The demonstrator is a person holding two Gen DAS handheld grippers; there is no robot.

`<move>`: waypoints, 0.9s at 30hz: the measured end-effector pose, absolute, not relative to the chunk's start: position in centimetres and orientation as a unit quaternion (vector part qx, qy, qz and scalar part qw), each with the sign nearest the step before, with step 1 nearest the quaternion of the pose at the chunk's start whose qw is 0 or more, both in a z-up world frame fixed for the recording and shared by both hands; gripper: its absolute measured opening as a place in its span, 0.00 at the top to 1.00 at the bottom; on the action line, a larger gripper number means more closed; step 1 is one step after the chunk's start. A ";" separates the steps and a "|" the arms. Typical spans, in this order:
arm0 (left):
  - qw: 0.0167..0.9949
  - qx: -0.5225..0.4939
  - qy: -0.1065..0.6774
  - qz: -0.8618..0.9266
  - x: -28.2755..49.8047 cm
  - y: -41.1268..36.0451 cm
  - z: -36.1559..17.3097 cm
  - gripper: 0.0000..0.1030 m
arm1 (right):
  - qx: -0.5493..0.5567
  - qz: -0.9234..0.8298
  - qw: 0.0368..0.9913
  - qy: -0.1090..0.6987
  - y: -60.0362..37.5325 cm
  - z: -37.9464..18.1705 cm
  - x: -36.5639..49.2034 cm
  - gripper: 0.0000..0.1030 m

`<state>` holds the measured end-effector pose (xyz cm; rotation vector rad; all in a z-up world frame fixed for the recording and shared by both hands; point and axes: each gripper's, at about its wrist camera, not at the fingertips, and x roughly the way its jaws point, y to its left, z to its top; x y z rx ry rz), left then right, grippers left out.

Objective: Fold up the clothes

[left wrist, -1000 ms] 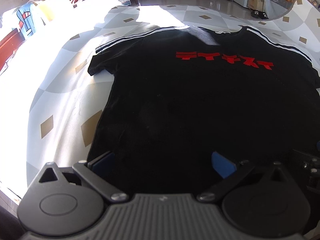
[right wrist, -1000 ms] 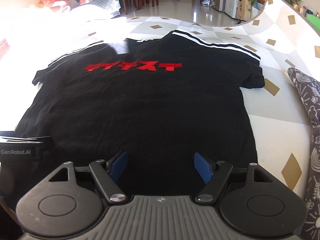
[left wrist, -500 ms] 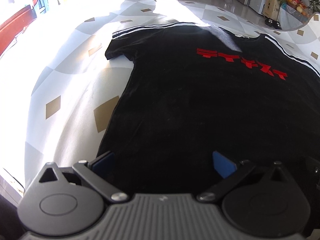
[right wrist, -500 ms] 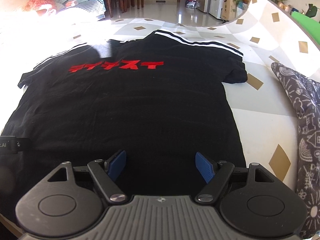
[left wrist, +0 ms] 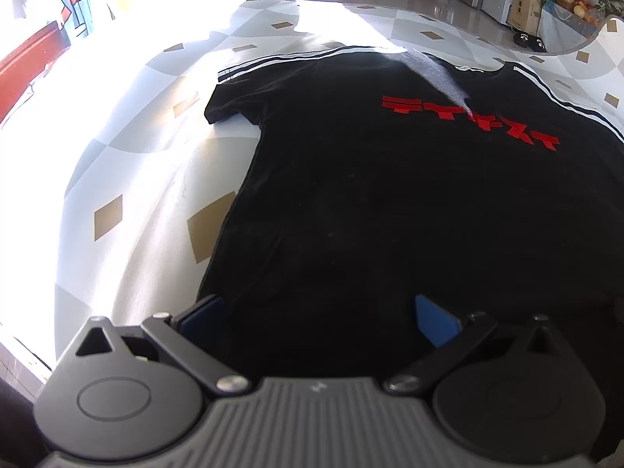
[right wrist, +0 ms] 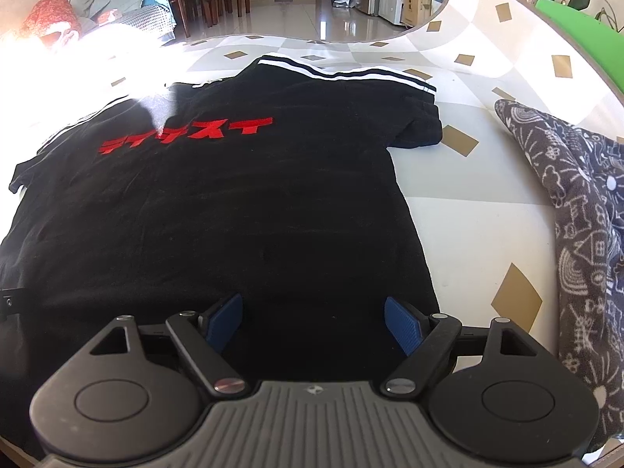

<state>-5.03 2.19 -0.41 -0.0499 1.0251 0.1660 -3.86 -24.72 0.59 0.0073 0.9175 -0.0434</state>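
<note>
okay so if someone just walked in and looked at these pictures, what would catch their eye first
A black T-shirt lies spread flat, front up, across the checked table cover, filling the middle of both views. Its red lettering runs across the chest, with white stripes along the shoulders. A dark patterned cloth sits at the right edge, and both grippers hover open over the hem.

Below me a tabletop [right wrist: 460, 210] wears a white-and-grey checked cover with tan diamonds. A black T-shirt [right wrist: 234, 214] lies flat on it, a dark patterned cloth [right wrist: 585, 234] at my right.
</note>
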 end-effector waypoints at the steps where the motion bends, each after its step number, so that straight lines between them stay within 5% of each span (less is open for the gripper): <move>1: 0.868 -0.023 0.490 0.080 -5.0 2.1 -0.4 0.00 | 0.006 -0.022 0.895 0.445 -24.8 0.6 -3.9 0.24; 19: 0.848 0.043 0.524 0.065 -7.3 -0.6 -0.5 0.00 | -0.012 0.049 0.865 0.500 -21.5 0.3 -7.5 0.25; 27: 0.840 -0.007 0.536 0.080 -7.1 1.2 -1.1 0.00 | 0.038 -0.007 0.854 0.518 -23.8 -0.9 -7.0 0.25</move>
